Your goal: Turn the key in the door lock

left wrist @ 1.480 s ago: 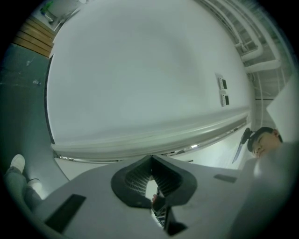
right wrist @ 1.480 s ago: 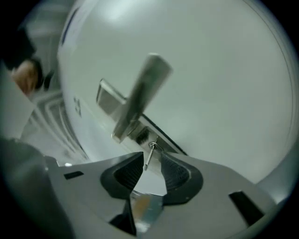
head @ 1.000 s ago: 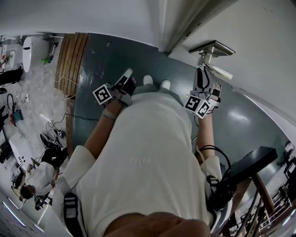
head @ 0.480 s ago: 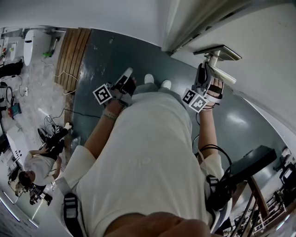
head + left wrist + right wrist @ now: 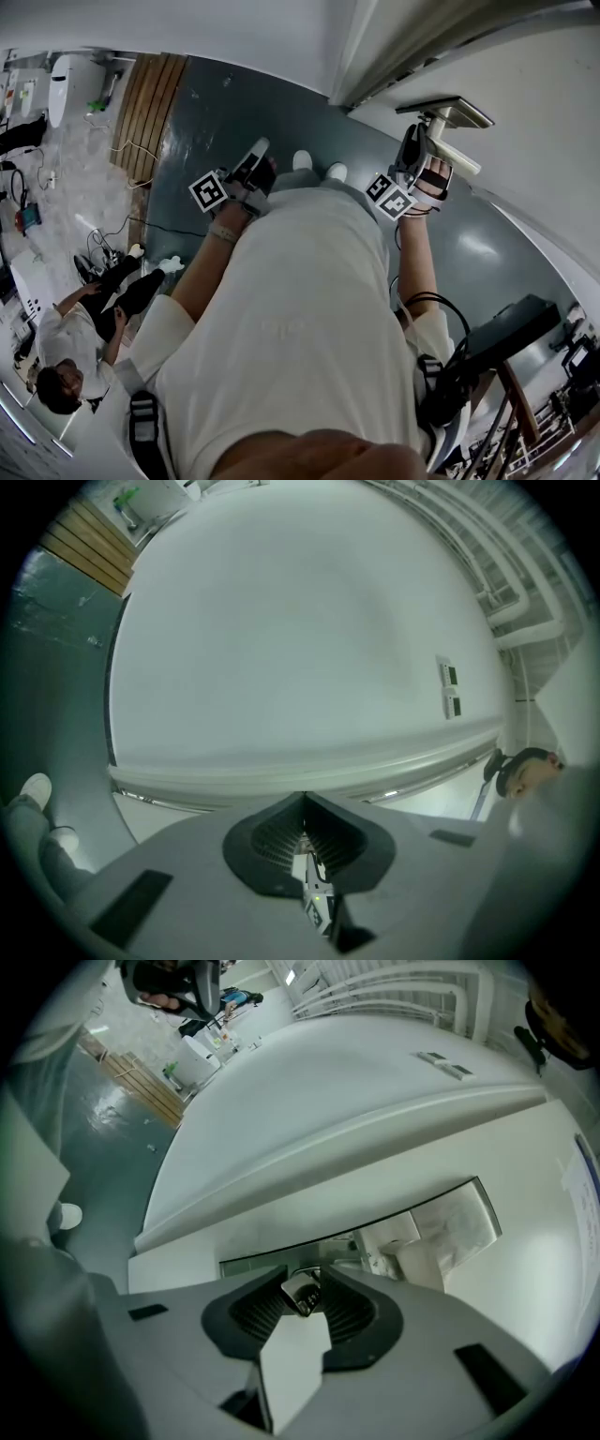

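In the head view my right gripper [image 5: 413, 142] is raised against the white door [image 5: 534, 103], just under the silver lock plate [image 5: 448, 111] and beside the door handle [image 5: 457, 152]. In the right gripper view the right gripper [image 5: 303, 1290] is shut on the metal head of the key [image 5: 301, 1295], right in front of the lock plate [image 5: 272, 1252]; the handle [image 5: 436, 1239] lies to the right. The key's blade is hidden. My left gripper [image 5: 259, 150] hangs low on the left, away from the door. In its own view the left gripper [image 5: 303, 808] is shut with nothing in it.
A door frame edge [image 5: 375, 52] runs up beside the lock. Wooden slats [image 5: 145, 108] lie on the dark floor at the left. A person [image 5: 70, 352] crouches at lower left among cables. A black stand [image 5: 511, 328] is at lower right. The holder's shoes [image 5: 302, 161] point at the wall.
My right gripper has risen and closed in on the lock plate under the handle. The left gripper has stayed put. The crouching person at lower left has shifted.
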`<state>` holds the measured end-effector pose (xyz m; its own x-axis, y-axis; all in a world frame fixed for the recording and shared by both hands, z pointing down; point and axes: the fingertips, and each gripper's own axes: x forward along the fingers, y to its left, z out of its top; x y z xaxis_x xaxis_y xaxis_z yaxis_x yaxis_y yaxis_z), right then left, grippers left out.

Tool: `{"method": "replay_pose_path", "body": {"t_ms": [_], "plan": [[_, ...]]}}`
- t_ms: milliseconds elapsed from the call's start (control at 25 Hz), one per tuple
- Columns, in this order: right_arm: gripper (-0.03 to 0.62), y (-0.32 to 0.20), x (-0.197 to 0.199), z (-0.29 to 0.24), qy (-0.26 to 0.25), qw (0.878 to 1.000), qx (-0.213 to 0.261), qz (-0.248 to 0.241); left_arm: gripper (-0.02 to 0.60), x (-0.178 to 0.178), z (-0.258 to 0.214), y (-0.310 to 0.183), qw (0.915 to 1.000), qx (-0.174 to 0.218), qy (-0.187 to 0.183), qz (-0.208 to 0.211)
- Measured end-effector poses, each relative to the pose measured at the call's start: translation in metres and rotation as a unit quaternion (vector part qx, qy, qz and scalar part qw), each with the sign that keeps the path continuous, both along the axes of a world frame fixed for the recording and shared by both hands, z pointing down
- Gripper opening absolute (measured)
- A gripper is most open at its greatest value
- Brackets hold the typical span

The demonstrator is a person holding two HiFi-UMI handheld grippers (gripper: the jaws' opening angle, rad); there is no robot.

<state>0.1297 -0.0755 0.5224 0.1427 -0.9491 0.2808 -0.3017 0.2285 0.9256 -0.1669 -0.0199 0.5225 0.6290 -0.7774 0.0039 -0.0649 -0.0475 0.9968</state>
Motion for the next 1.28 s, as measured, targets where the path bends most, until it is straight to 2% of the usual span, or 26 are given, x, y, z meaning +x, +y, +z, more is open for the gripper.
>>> {"method": "replay_pose_path", "body": {"t_ms": [160, 360, 440, 600, 840, 960, 1040, 1080, 1200, 1280], "plan": [[0.112, -0.002, 0.001, -0.004, -0.038, 0.999, 0.011, 0.014, 0.008, 0.001, 0.0, 0.001, 1.0, 0.0, -0.002, -0.001], [0.112, -0.003, 0.002, -0.009, -0.111, 0.993, 0.009, 0.027, 0.008, 0.0, -0.001, 0.002, 1.0, 0.001, -0.003, -0.003], [0.112, -0.007, 0.001, -0.011, -0.158, 0.987, 0.008, 0.035, 0.008, -0.002, -0.002, -0.001, 1.0, 0.001, -0.003, -0.003], [0.107, -0.008, 0.003, -0.015, -0.255, 0.965, 0.009, 0.054, 0.008, -0.001, -0.003, 0.0, 1.0, 0.002, -0.005, -0.002], [0.109, -0.005, 0.003, -0.016, -0.327, 0.943, 0.009, 0.062, 0.008, 0.0, -0.003, 0.001, 1.0, 0.003, -0.005, 0.0], [0.107, -0.006, 0.003, -0.015, -0.384, 0.92, 0.011, 0.072, 0.008, 0.0, -0.003, 0.0, 1.0, 0.002, -0.005, 0.0], [0.106, -0.007, 0.003, -0.016, -0.43, 0.899, 0.014, 0.076, 0.008, 0.0, -0.002, 0.001, 1.0, 0.001, -0.005, 0.0], [0.103, -0.006, 0.005, -0.016, -0.458, 0.885, 0.013, 0.08, 0.008, 0.001, -0.002, 0.001, 1.0, 0.0, -0.006, 0.001], [0.075, -0.004, 0.011, -0.01, -0.549, 0.83, 0.003, 0.099, 0.008, 0.002, -0.001, 0.002, 1.0, 0.0, -0.006, 0.002], [0.075, -0.005, 0.012, -0.009, -0.579, 0.809, 0.002, 0.101, 0.008, 0.001, 0.0, 0.001, 1.0, 0.0, -0.008, 0.003]]}}
